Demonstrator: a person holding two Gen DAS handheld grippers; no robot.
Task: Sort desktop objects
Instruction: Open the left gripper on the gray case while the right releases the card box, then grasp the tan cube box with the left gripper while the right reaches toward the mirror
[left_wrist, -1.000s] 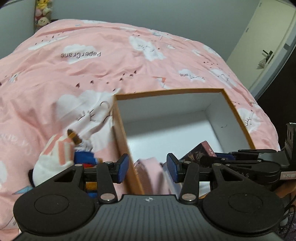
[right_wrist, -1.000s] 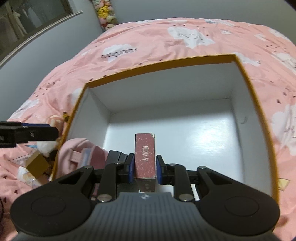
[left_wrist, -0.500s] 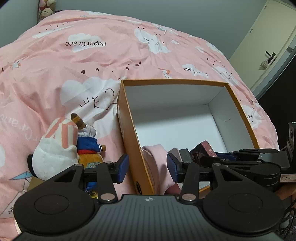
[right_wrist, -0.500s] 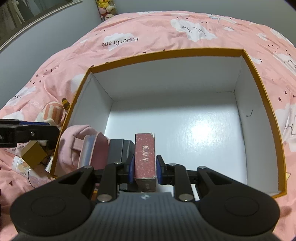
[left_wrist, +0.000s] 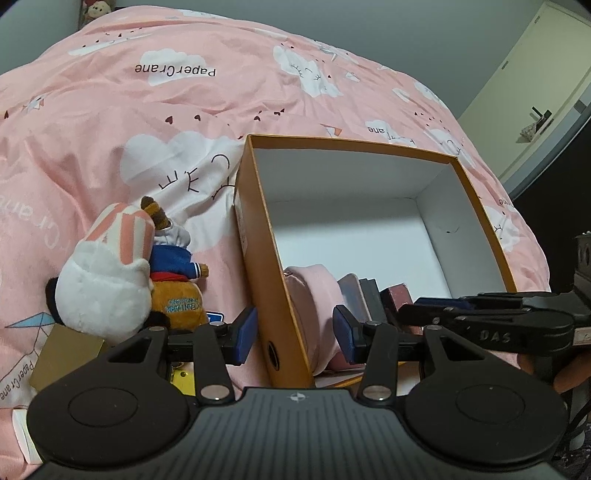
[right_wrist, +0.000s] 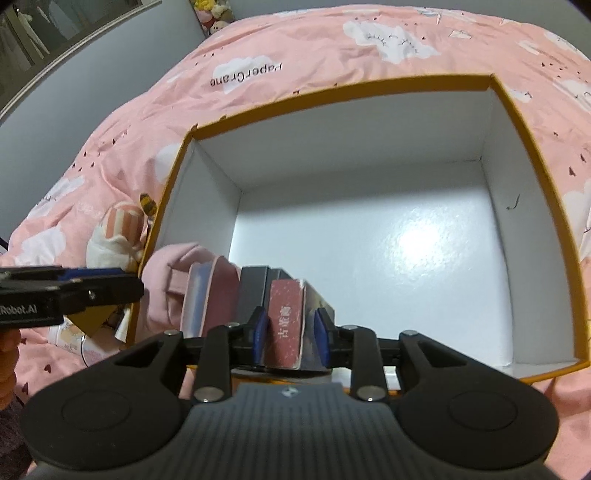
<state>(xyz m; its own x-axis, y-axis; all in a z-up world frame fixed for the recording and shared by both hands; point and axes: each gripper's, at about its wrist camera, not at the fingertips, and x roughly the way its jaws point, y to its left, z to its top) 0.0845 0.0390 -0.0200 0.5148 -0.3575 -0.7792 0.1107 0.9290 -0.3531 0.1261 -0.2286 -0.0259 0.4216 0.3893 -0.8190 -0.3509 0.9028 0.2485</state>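
Observation:
An orange box (right_wrist: 332, 96) with a white inside lies on the pink bedspread. At its near left end stand a pink pouch (right_wrist: 166, 280), a black case (right_wrist: 251, 291) and a maroon card box (right_wrist: 284, 325). My right gripper (right_wrist: 290, 334) reaches into the orange box, and its jaws are opening around the maroon box. That box leans to one side with a gap at the right pad. My left gripper (left_wrist: 293, 334) is open and straddles the orange box's left wall (left_wrist: 255, 229), gripping nothing. Outside that wall lie a white and pink plush (left_wrist: 107, 284) and an orange plush in a blue jacket (left_wrist: 177, 291).
A tan cardboard piece (left_wrist: 62, 354) and a small yellow item (left_wrist: 183, 380) lie under the left gripper's body. The right gripper (left_wrist: 480, 325) crosses the box's near right corner. A pale door (left_wrist: 535, 92) stands far right. The box floor beyond the items is bare white.
The right jaws have spread and the maroon box now leans between them. The left wrist view has dropped and shifted, bringing the plush toys and the box's left wall closer.

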